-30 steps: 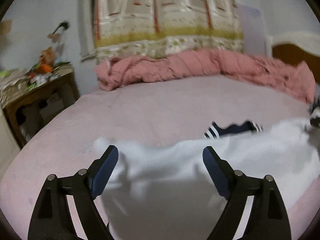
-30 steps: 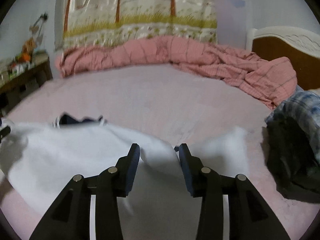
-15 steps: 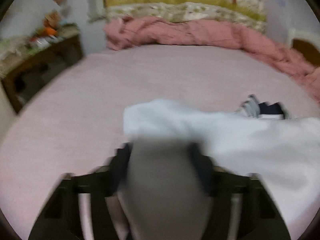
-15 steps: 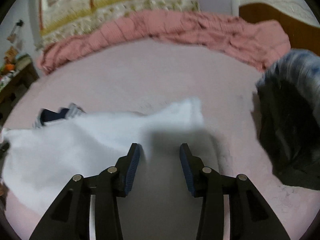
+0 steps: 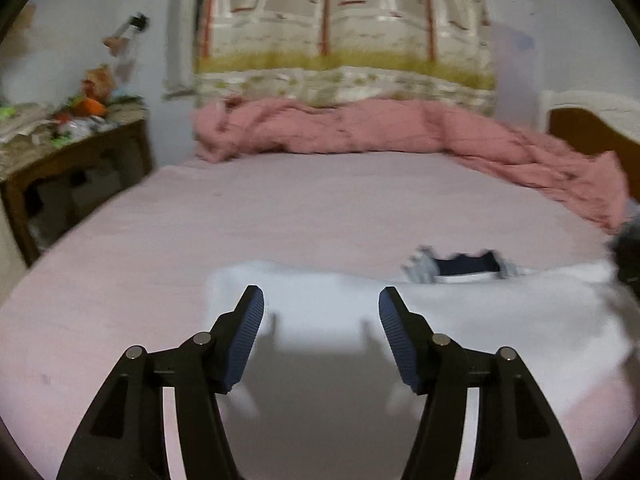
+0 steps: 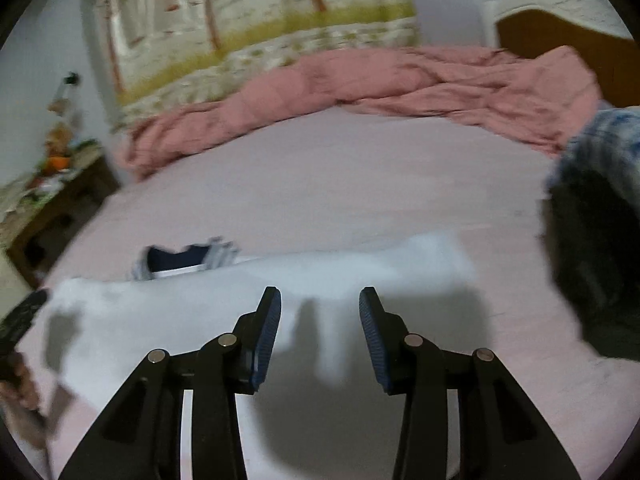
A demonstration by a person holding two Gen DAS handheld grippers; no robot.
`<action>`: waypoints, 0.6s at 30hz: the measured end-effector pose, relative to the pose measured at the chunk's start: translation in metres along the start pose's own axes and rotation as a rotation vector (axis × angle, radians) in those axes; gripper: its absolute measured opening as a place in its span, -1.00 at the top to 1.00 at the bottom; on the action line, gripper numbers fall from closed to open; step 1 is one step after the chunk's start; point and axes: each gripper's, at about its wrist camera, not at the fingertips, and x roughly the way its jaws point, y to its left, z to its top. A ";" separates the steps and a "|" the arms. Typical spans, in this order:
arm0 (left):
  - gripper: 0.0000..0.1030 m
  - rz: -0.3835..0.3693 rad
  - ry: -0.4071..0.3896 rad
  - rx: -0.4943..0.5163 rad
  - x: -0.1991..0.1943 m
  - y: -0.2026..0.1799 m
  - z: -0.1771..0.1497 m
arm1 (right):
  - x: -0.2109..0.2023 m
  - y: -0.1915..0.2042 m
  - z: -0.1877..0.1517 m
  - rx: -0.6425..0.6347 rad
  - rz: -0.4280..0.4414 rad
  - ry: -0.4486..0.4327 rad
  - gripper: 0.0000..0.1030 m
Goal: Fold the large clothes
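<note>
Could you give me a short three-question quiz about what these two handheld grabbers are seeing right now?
1. True or false: the white garment lies spread on the pink bed sheet.
2. What colour is the garment's collar? A red, B navy, C green.
3. Is the left gripper or the right gripper clamping cloth?

Key: 1 true; 2 B; 3 neither, both stand open above it.

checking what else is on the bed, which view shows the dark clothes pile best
The right wrist view: the dark clothes pile fills its right side beside the white garment. The left wrist view catches only a blurred dark sliver at its right edge.
</note>
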 end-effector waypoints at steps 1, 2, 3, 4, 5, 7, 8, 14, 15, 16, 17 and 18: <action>-0.08 -0.040 0.023 -0.002 -0.001 -0.007 -0.002 | 0.000 0.005 -0.001 -0.001 0.027 0.013 0.20; -0.03 -0.082 0.041 -0.011 -0.004 -0.012 -0.005 | 0.001 0.013 -0.005 0.004 0.068 0.038 0.30; 0.08 -0.122 0.068 -0.012 -0.002 -0.019 -0.008 | 0.003 0.020 -0.007 0.009 0.098 0.062 0.62; 0.16 -0.155 0.097 -0.010 0.000 -0.027 -0.011 | 0.006 0.025 -0.009 0.012 0.128 0.086 0.81; 0.18 -0.175 0.117 -0.014 0.004 -0.032 -0.012 | 0.009 0.032 -0.013 0.015 0.182 0.122 0.81; 0.20 -0.192 0.145 -0.013 0.008 -0.041 -0.017 | 0.016 0.045 -0.021 0.012 0.244 0.178 0.85; 0.20 -0.192 0.155 -0.001 0.010 -0.048 -0.019 | 0.018 0.051 -0.025 0.002 0.244 0.205 0.85; 0.20 -0.144 0.244 0.037 0.039 -0.067 -0.044 | 0.058 0.063 -0.048 -0.053 0.173 0.280 1.00; 0.19 -0.141 0.231 0.051 0.039 -0.069 -0.045 | 0.058 0.064 -0.048 -0.056 0.171 0.274 1.00; 0.18 -0.143 0.229 0.051 0.040 -0.070 -0.046 | 0.059 0.064 -0.049 -0.059 0.169 0.264 1.00; 0.18 -0.144 0.229 0.049 0.040 -0.069 -0.048 | 0.059 0.065 -0.049 -0.062 0.166 0.251 1.00; 0.17 -0.145 0.229 0.048 0.040 -0.069 -0.049 | 0.058 0.066 -0.051 -0.070 0.158 0.229 1.00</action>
